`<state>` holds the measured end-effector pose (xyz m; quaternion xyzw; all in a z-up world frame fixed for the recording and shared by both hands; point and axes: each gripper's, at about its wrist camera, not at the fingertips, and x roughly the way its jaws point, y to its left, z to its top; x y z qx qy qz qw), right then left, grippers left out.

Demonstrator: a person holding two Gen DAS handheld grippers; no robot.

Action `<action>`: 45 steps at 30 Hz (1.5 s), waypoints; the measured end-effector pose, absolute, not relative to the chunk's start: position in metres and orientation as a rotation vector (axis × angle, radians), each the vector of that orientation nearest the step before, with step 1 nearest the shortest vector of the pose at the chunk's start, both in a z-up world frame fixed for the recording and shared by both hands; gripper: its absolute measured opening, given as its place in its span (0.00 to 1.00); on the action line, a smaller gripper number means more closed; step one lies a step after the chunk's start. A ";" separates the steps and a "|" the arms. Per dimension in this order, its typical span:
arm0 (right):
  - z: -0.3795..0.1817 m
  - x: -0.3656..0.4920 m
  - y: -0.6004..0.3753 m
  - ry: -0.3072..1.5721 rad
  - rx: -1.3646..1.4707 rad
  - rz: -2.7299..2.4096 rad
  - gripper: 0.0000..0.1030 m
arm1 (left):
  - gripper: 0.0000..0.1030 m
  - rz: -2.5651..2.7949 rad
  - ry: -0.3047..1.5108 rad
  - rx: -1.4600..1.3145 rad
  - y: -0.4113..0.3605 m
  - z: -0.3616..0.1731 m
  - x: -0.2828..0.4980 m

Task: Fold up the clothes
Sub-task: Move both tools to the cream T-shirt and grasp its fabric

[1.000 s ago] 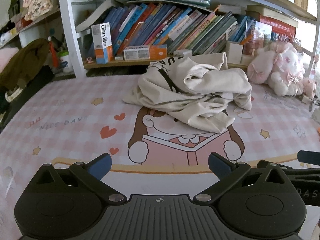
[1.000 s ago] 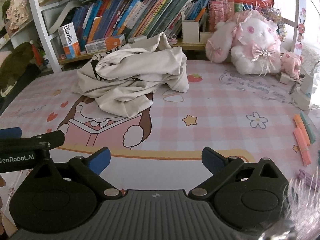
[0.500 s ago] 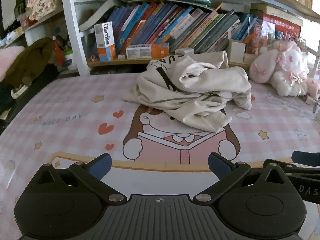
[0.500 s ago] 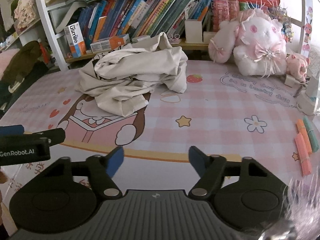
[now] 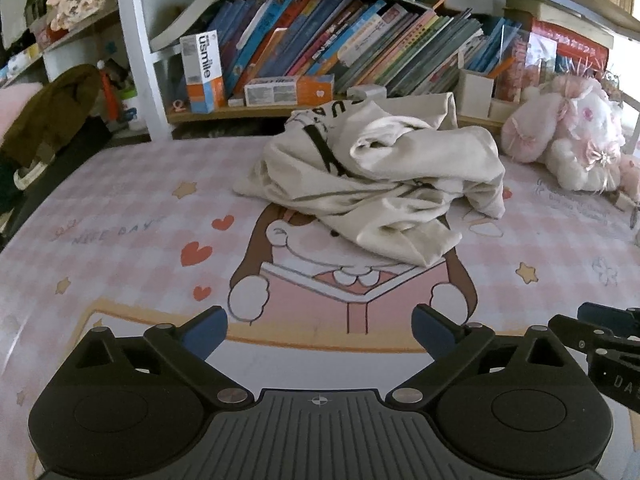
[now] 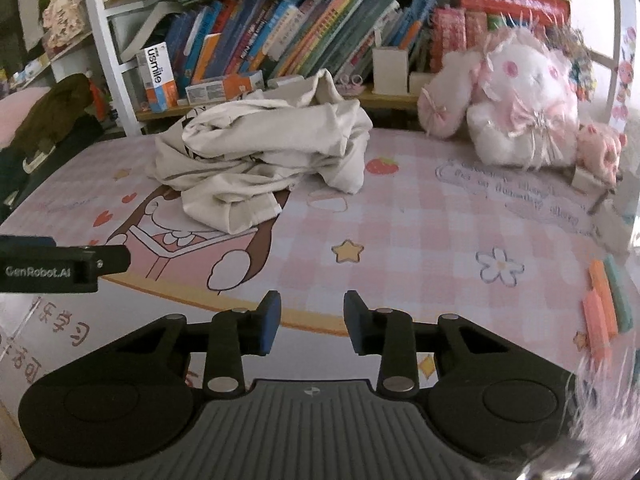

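Pink-and-white checked table mat (image 5: pixel 120 216) printed with a cartoon figure reading a book, hearts, stars and a flower: it covers the whole work surface.

White shelf unit (image 6: pixel 100 52) at the far edge, packed with slanted rows of coloured books (image 6: pixel 280 28).

Crumpled cream cotton garment with dark lettering (image 5: pixel 376 176): lies in an unfolded heap on the far middle of the mat, just in front of the shelf, partly over the cartoon figure's head; nothing grips it.

Fluffy pink-and-white plush rabbit (image 6: pixel 516 112): sits on the mat to the right of the garment, apart from it.

Left gripper (image 5: pixel 319 330), black with blue pads: jaws spread wide, empty, above the near edge of the mat, well short of the garment.

Right gripper (image 6: pixel 311 322), same build: jaws partly closed with a clear gap between the pads, empty.

Orange and green eraser-like sticks (image 6: pixel 608 300): near the right edge.
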<state>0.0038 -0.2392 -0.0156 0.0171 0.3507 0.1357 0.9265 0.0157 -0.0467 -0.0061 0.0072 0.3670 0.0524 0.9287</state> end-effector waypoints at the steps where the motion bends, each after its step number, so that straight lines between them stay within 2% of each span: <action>1: -0.015 0.005 -0.239 0.710 0.029 0.282 0.32 | 0.96 0.107 0.741 0.021 -0.049 -0.005 0.016; 5: -0.014 0.013 -0.239 0.709 0.048 0.306 0.32 | 0.96 0.080 0.672 0.041 -0.056 -0.001 0.016; 10: -0.015 0.026 -0.239 0.725 0.069 0.330 0.25 | 0.96 0.086 0.707 0.034 -0.057 -0.001 0.028; 18: -0.020 0.045 -0.238 0.759 0.049 0.325 0.25 | 0.96 0.087 0.738 0.014 -0.055 -0.011 0.067; 23: -0.020 0.046 -0.241 0.767 0.044 0.334 0.20 | 0.96 0.072 0.739 0.011 -0.057 -0.020 0.101; 28: -0.017 0.042 -0.243 0.752 0.011 0.294 0.09 | 0.96 0.073 0.712 0.031 -0.061 -0.028 0.134; 36: -0.011 0.027 -0.241 0.717 -0.062 0.234 0.08 | 0.95 0.035 0.707 0.024 -0.049 -0.029 0.163; 37: -0.011 0.026 -0.240 0.722 -0.062 0.234 0.08 | 0.93 0.020 0.708 0.025 -0.049 -0.029 0.163; 38: -0.011 0.024 -0.238 0.729 -0.062 0.235 0.08 | 0.85 0.004 0.710 0.026 -0.048 -0.029 0.163; 39: -0.012 0.023 -0.237 0.735 -0.061 0.236 0.08 | 0.70 -0.011 0.711 0.027 -0.048 -0.030 0.163; 40: -0.012 0.021 -0.236 0.741 -0.061 0.237 0.08 | 0.61 -0.026 0.712 0.028 -0.047 -0.030 0.163; 41: -0.012 0.021 -0.234 0.756 -0.054 0.240 0.08 | 0.40 -0.042 0.714 0.029 -0.046 -0.030 0.162; 42: -0.012 0.020 -0.231 0.777 -0.054 0.241 0.08 | 0.27 -0.057 0.715 0.030 -0.046 -0.030 0.162; 45: -0.012 0.016 -0.215 0.781 -0.119 0.220 0.09 | 0.20 -0.106 0.717 0.028 -0.043 -0.029 0.157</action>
